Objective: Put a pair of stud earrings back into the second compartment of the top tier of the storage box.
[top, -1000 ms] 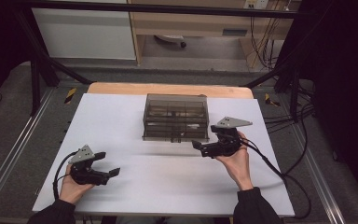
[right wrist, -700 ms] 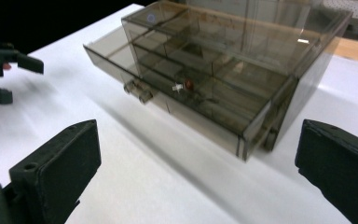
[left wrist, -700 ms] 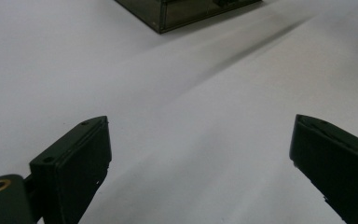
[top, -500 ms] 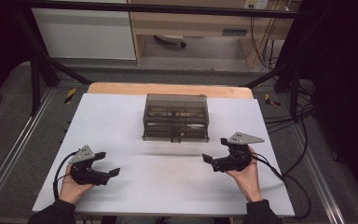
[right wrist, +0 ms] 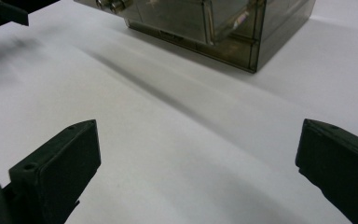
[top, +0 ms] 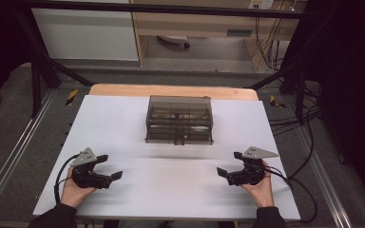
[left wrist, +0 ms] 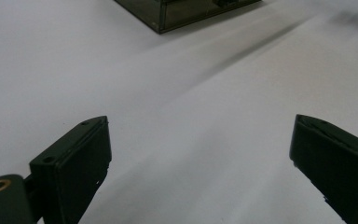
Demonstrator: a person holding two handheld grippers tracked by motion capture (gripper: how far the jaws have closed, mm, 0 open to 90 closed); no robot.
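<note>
Smoky clear box (top: 179, 119) sits near the tabletop's (top: 123, 123) far edge, centred. Left gripper (top: 105, 167) and right gripper (top: 230, 164) rest near the front corners, jaws spread wide, holding nothing.

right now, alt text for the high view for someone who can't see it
A person's hands hold two open black tools, the left tool and the right tool, low over a white table, both empty. A smoky clear plastic box with its lid shut sits beyond them near the table's far edge.
</note>
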